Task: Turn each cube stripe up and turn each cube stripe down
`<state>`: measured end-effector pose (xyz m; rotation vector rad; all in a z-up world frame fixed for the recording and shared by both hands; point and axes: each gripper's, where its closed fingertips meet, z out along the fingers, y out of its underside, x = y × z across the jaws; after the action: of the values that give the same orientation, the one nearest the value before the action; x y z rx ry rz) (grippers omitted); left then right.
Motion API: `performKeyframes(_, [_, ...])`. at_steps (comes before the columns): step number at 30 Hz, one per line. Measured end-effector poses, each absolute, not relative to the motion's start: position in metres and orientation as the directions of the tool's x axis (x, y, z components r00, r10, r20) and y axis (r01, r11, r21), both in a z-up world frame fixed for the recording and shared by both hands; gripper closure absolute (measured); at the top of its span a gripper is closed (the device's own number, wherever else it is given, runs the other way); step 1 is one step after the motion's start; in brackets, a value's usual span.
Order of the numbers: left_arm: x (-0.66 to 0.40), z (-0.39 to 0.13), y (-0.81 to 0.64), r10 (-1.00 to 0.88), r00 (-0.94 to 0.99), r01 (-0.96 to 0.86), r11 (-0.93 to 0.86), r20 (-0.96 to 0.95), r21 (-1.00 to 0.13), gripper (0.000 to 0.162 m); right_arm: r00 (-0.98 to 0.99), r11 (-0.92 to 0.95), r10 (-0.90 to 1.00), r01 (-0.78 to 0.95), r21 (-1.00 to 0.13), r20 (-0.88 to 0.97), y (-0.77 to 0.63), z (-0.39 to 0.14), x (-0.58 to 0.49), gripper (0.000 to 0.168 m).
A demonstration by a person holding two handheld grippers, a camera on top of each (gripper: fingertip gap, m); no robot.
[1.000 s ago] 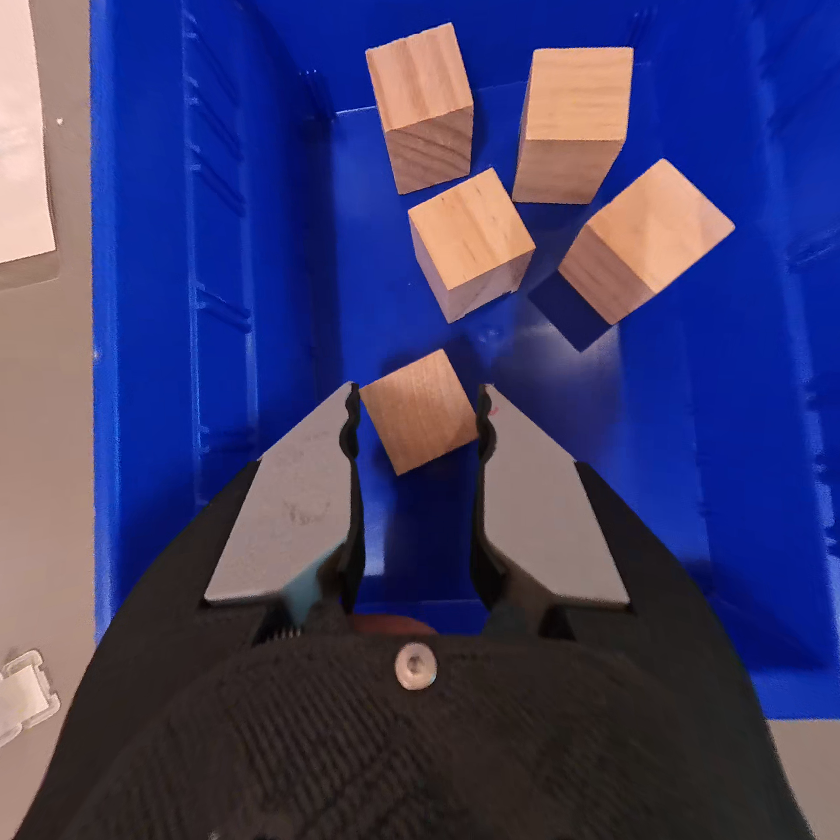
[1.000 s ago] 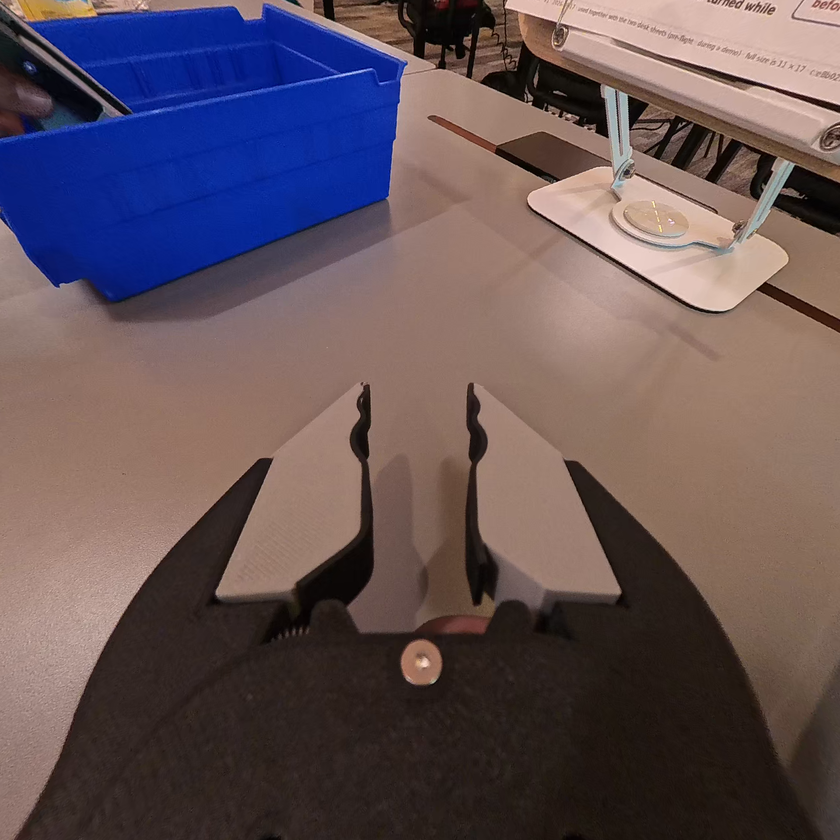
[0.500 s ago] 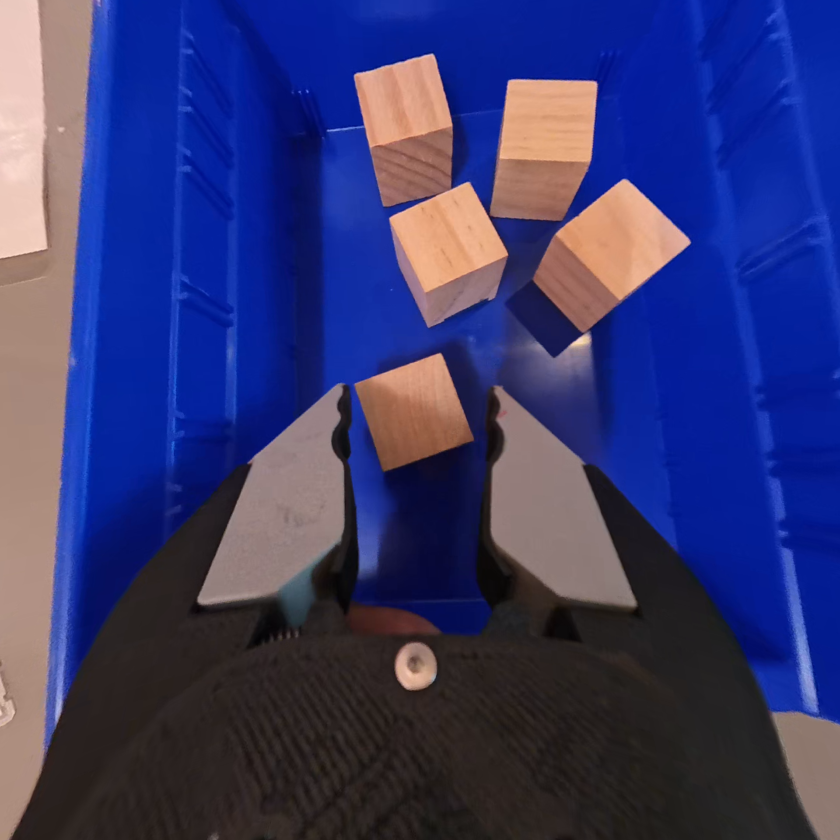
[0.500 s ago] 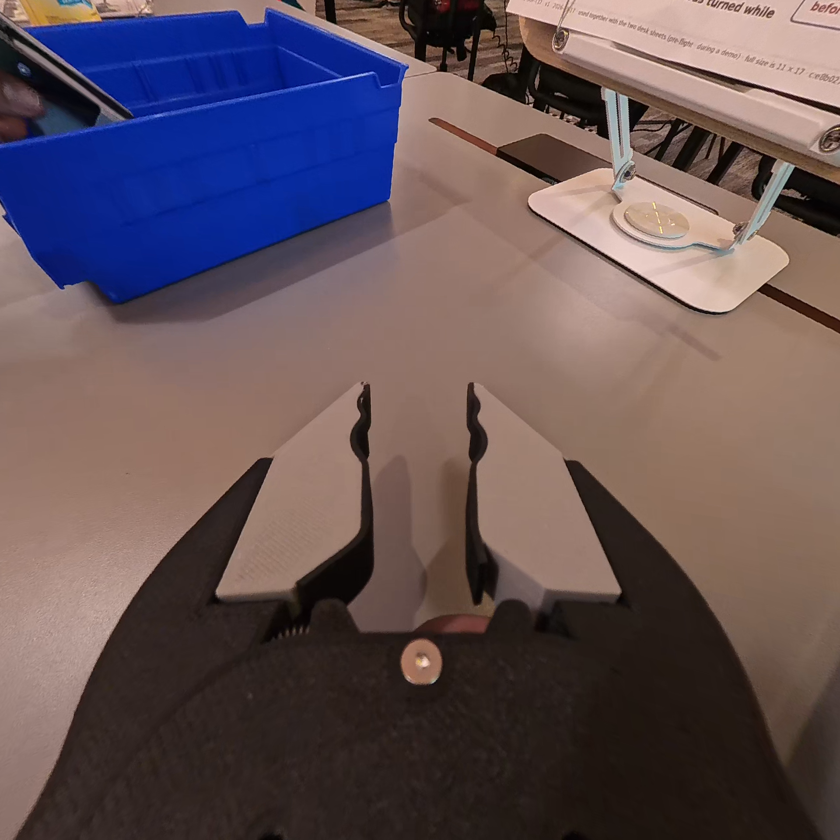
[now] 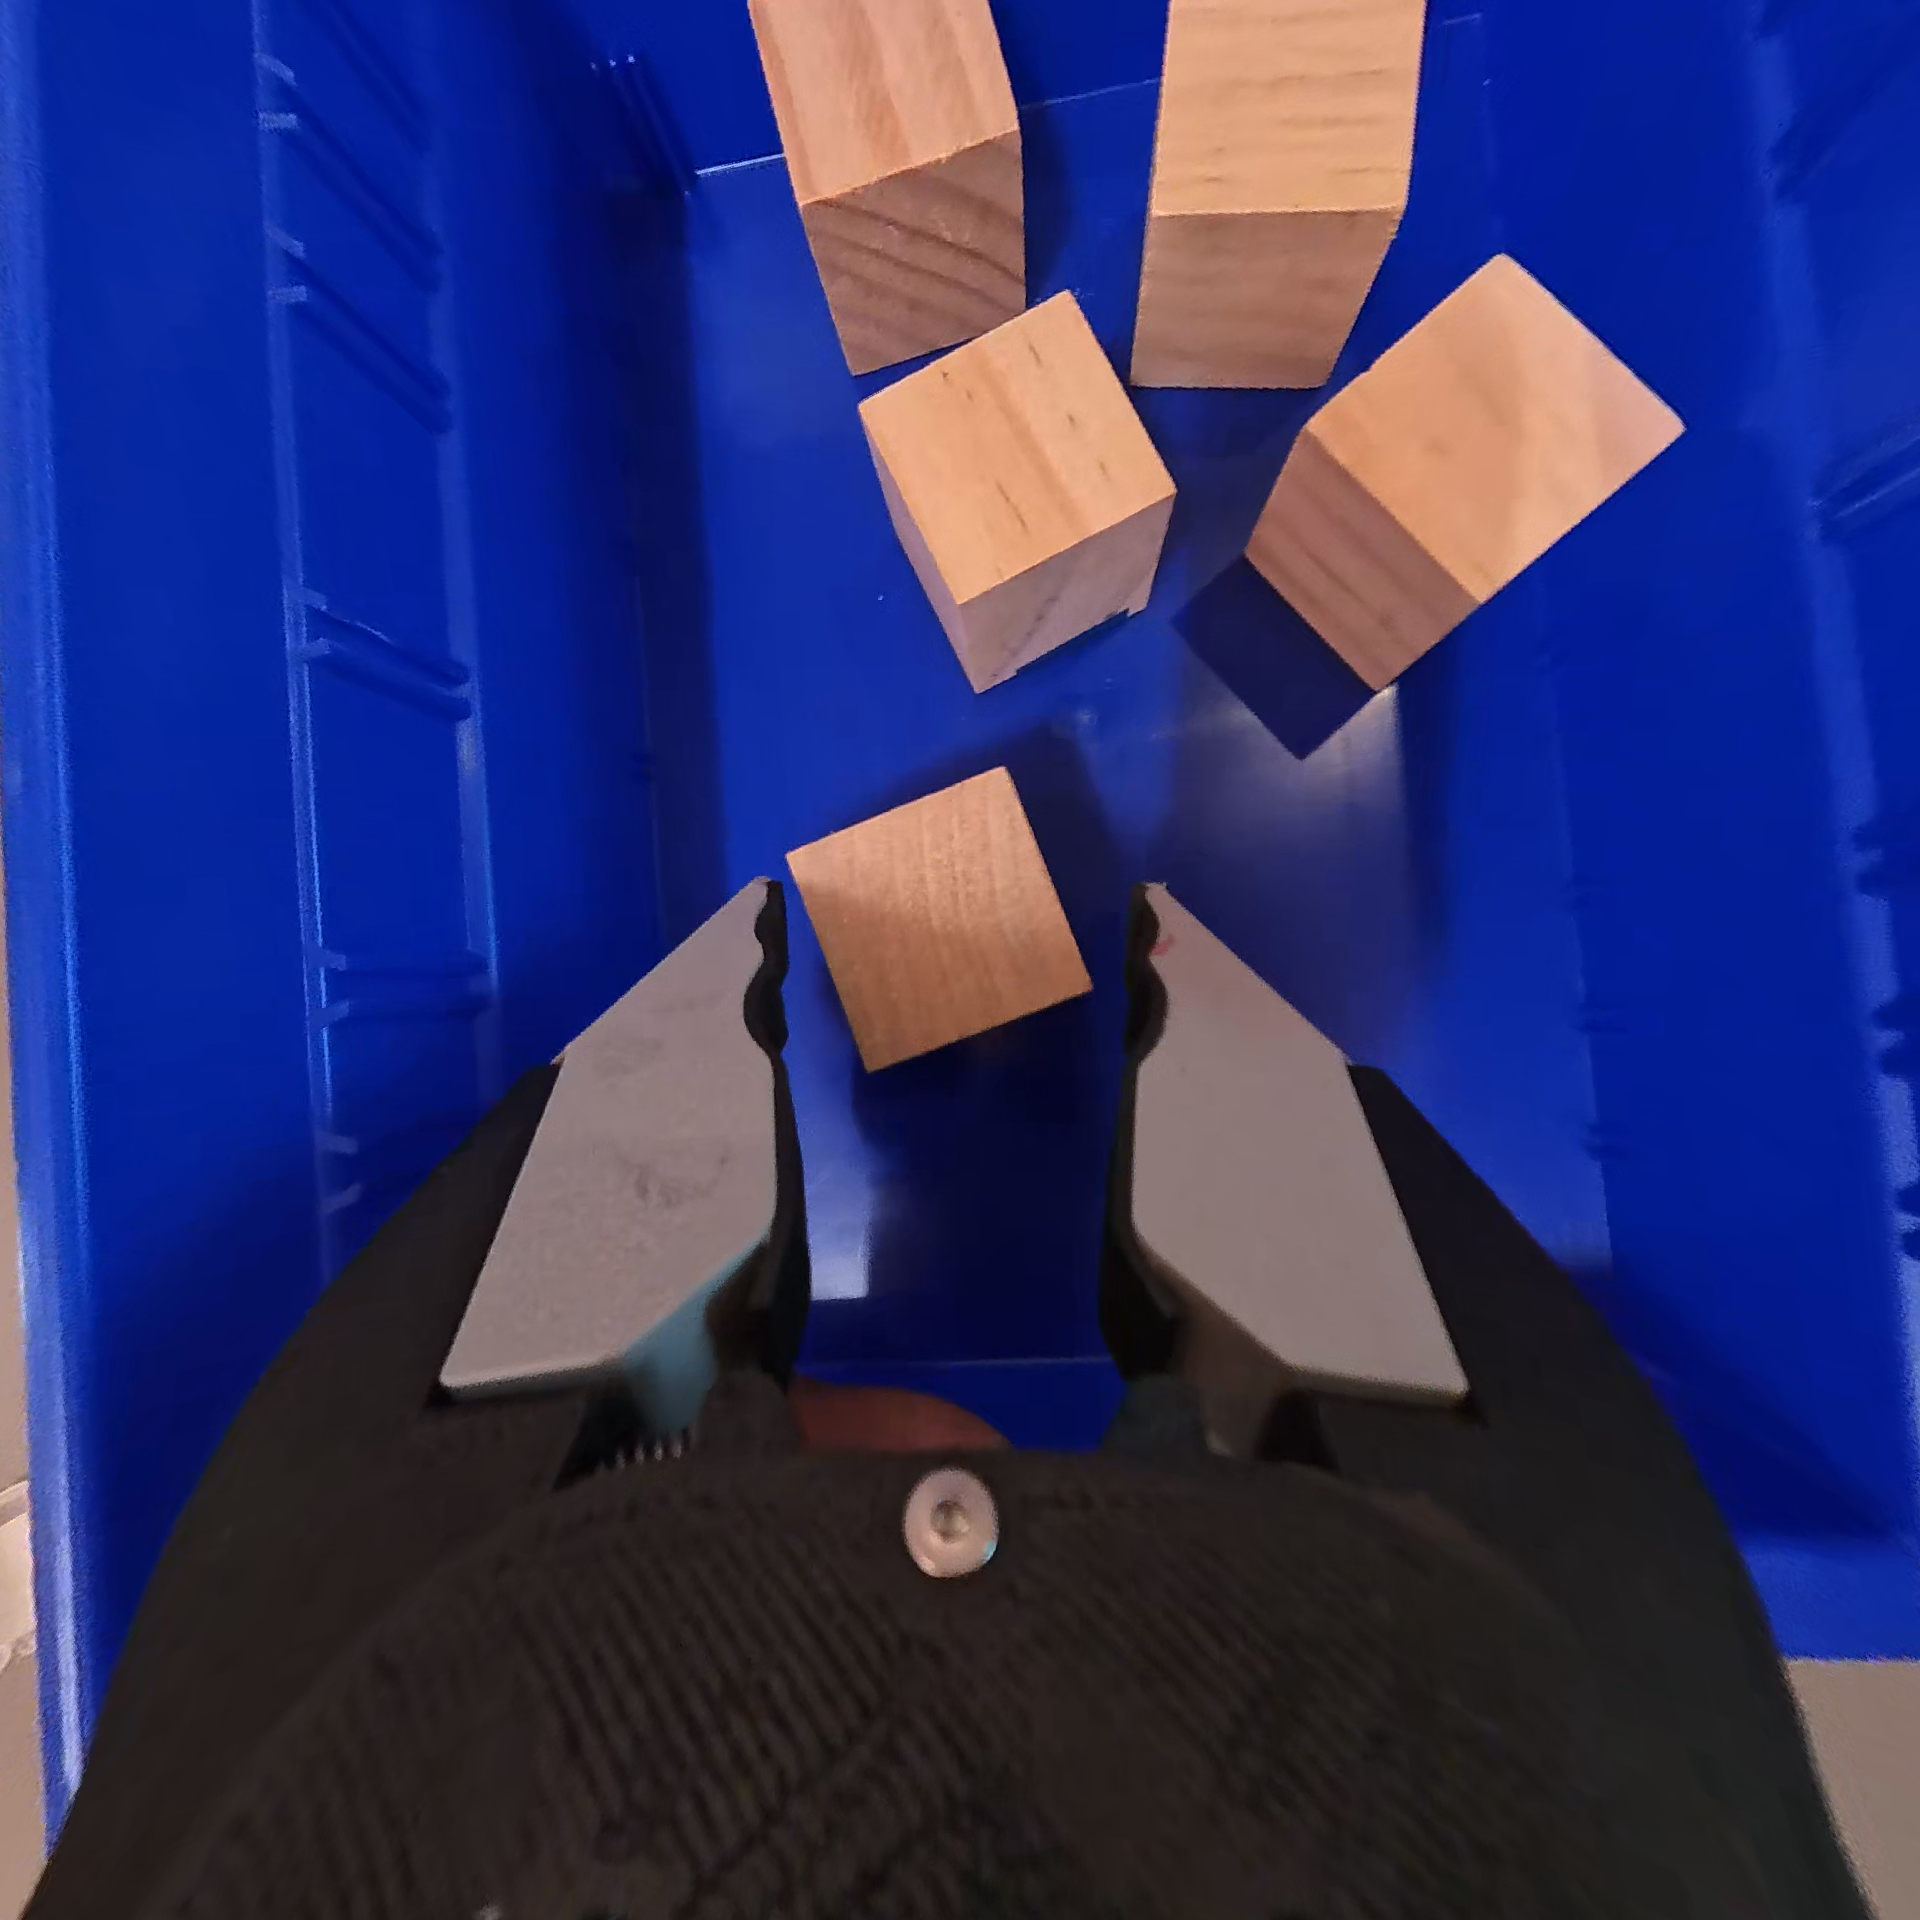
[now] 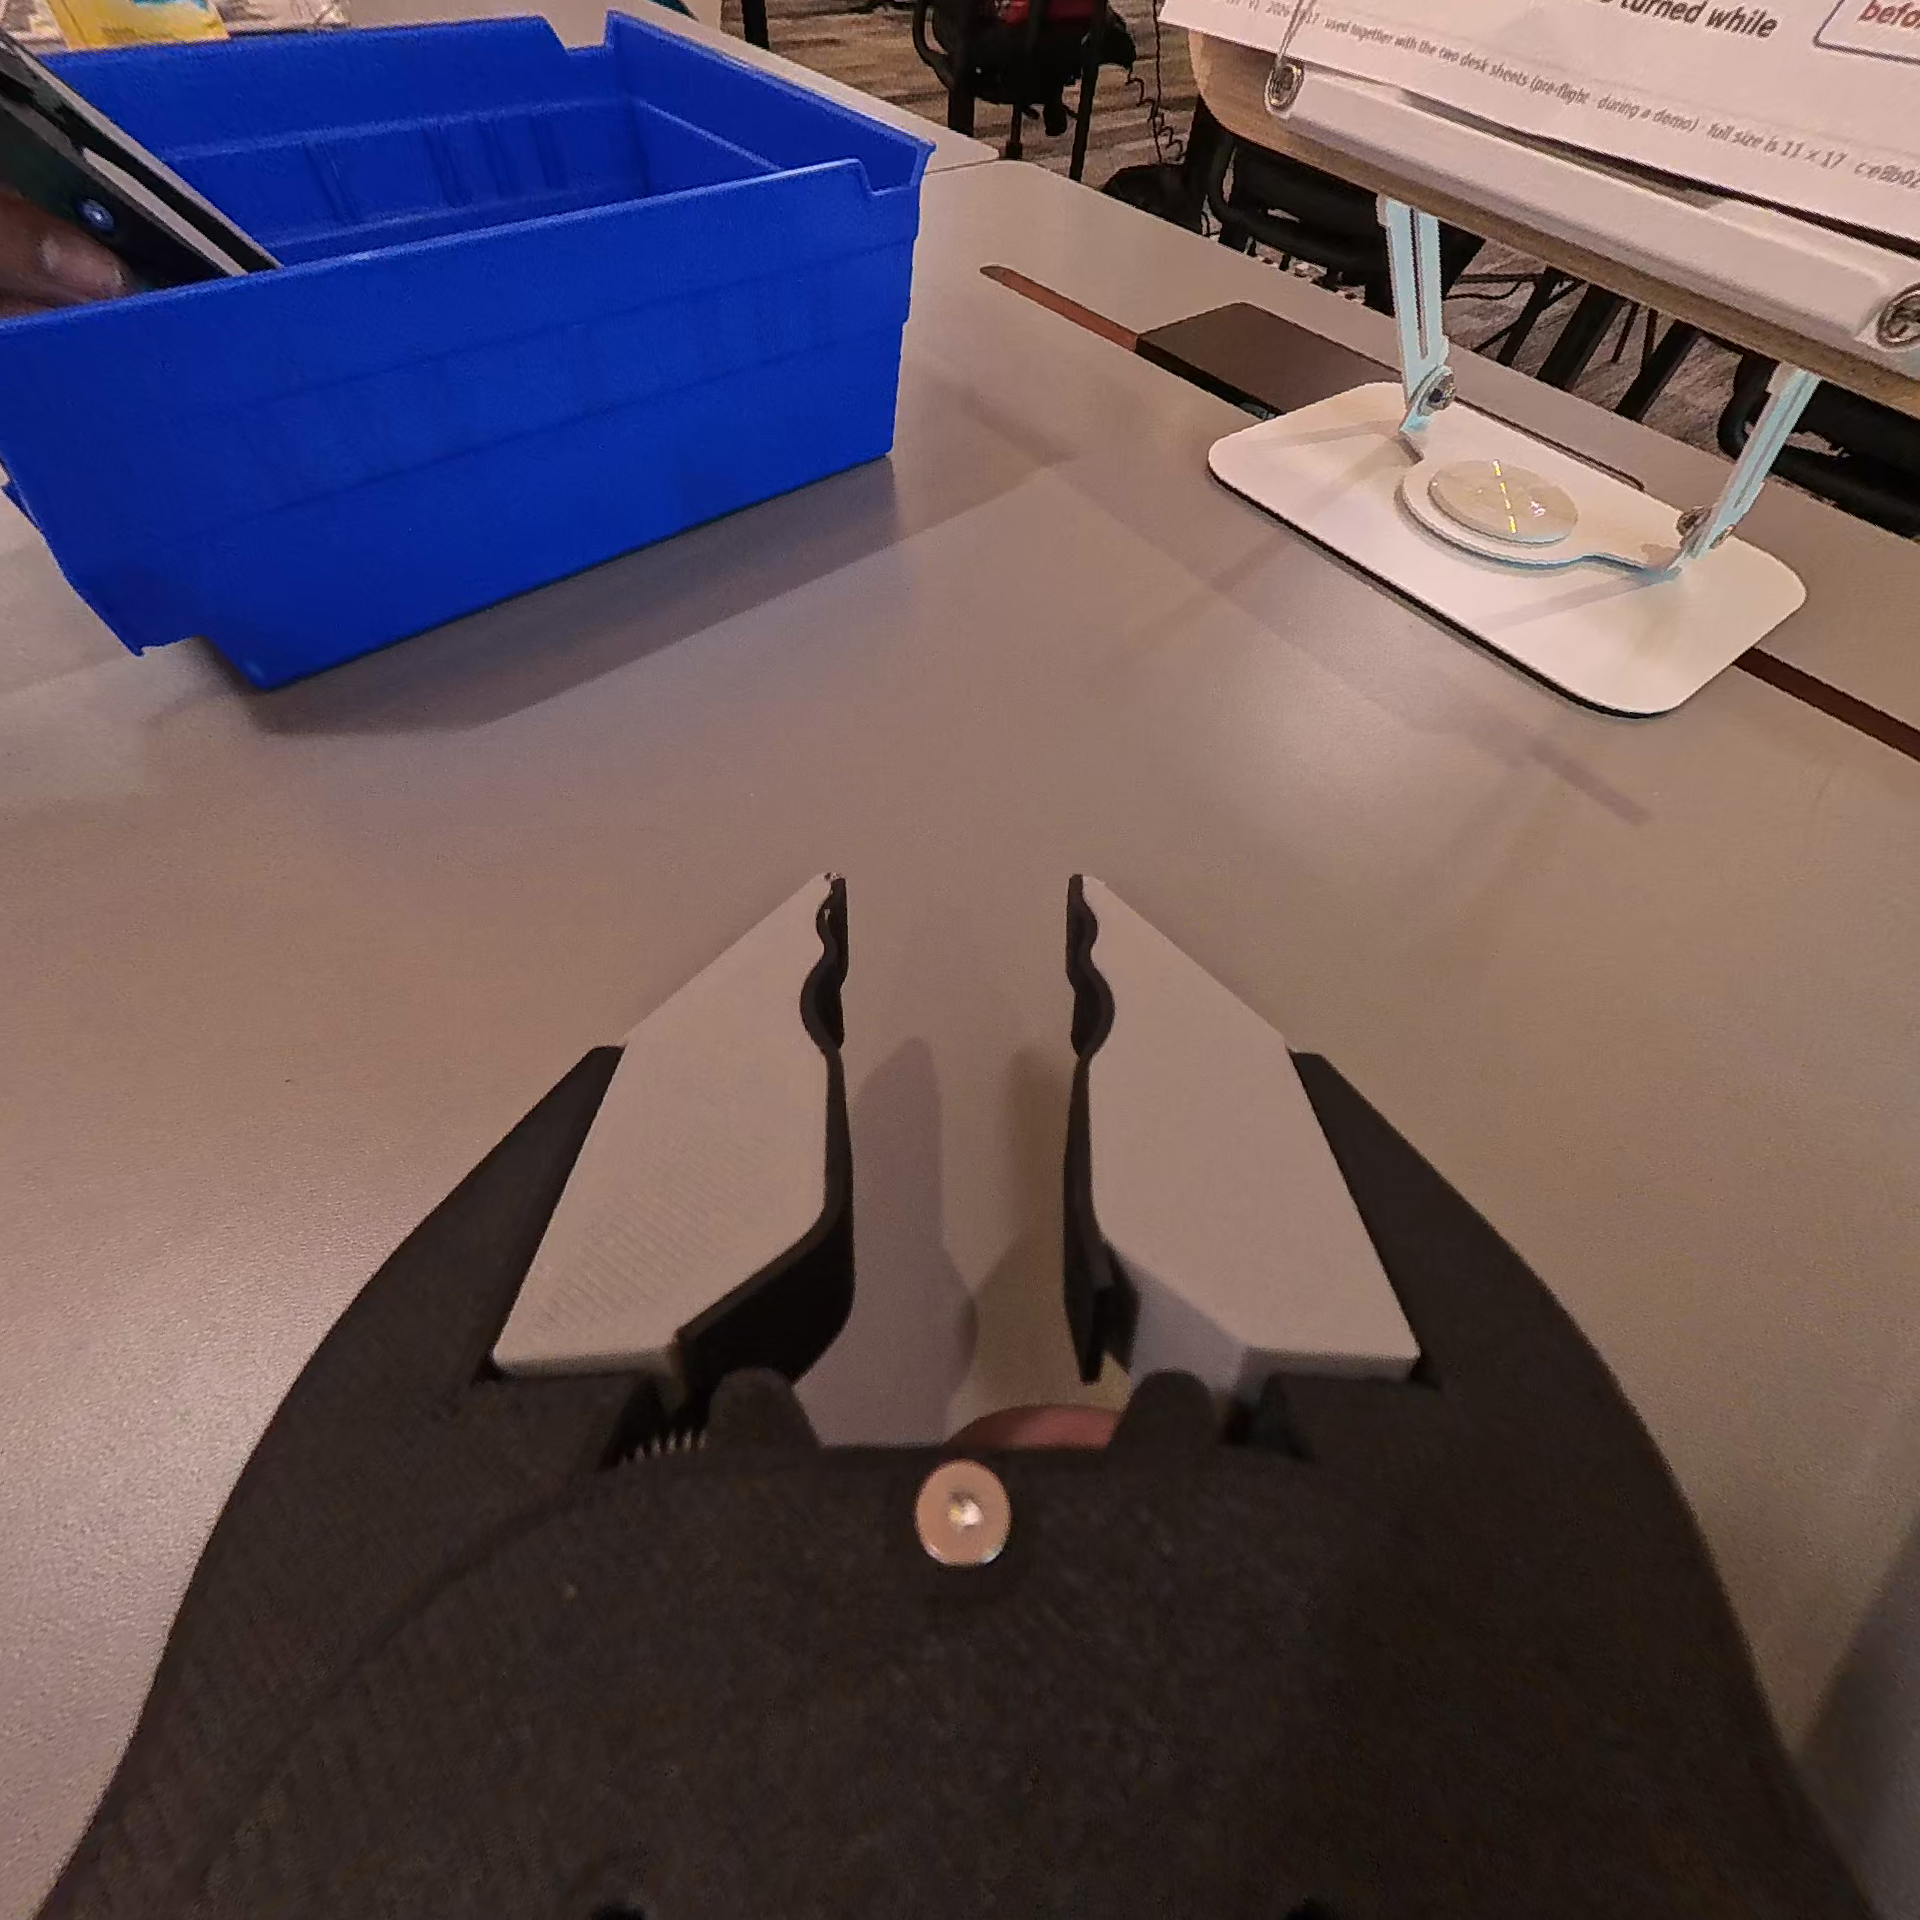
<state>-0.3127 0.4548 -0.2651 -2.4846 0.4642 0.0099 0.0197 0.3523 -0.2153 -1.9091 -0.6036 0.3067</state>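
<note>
Several plain wooden cubes lie in a blue bin (image 5: pixel 416 727); no stripe shows on any visible face. The nearest cube (image 5: pixel 935 914) sits between the tips of my open left gripper (image 5: pixel 956 904), with a gap to each finger. Beyond it lie a middle cube (image 5: pixel 1013 483), a tilted right cube (image 5: pixel 1455 468), a far left cube (image 5: pixel 904 166) and a far right cube (image 5: pixel 1268 187). My right gripper (image 6: pixel 951 904) is open and empty, low over the grey table (image 6: pixel 1143 779). The bin (image 6: pixel 468 416) stands at the far left there, with the left gripper's edge (image 6: pixel 125 218) reaching into it.
A white stand (image 6: pixel 1507 551) with light blue legs holds a board with a printed sheet at the right. A dark strip runs along the table seam behind it. Chair legs stand beyond the table's far edge. The bin's ribbed walls close in on both sides of the left gripper.
The left gripper let go of the nearest cube and opened wider, then came lower and closer to the cubes. The right gripper has not moved.
</note>
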Motion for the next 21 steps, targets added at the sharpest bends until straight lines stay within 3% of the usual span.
performKeyframes(1, [-0.313,-0.265,0.455,-0.33,0.937,-0.337,-0.755,-0.118,-0.563,0.097,0.839,-0.311,0.54,0.268,-0.912,0.063,0.352,-0.215,0.02,0.129])
performKeyframes(4, [-0.31,-0.266,0.454,-0.367,0.919,-0.383,-0.736,-0.146,-0.558,0.098,0.84,-0.309,0.539,0.266,-0.913,0.062,0.352,-0.214,0.02,0.129])
performKeyframes(6, [-0.308,-0.262,0.456,-0.404,0.899,-0.422,-0.697,-0.169,-0.579,0.113,0.84,-0.309,0.539,0.264,-0.914,0.061,0.352,-0.214,0.021,0.129])
performKeyframes(9, [-0.312,-0.258,0.458,-0.414,0.887,-0.449,-0.664,-0.206,-0.599,0.115,0.84,-0.309,0.54,0.264,-0.914,0.06,0.352,-0.214,0.021,0.129])
performKeyframes(12, [-0.314,-0.23,0.466,-0.384,0.884,-0.45,-0.553,-0.266,-0.701,0.115,0.837,-0.31,0.544,0.268,-0.912,0.061,0.352,-0.215,0.02,0.129])
performKeyframes(17, [-0.242,-0.132,0.433,-0.564,0.771,-0.403,-0.075,-0.295,-0.912,0.115,0.784,-0.32,0.621,0.243,-0.916,-0.01,0.345,-0.217,0.004,0.128])
performKeyframes(21, [-0.138,-0.077,0.334,-0.768,0.443,-0.229,0.402,-0.463,-0.887,0.115,0.529,-0.408,0.784,0.041,-0.912,-0.326,0.315,-0.195,-0.028,0.127])
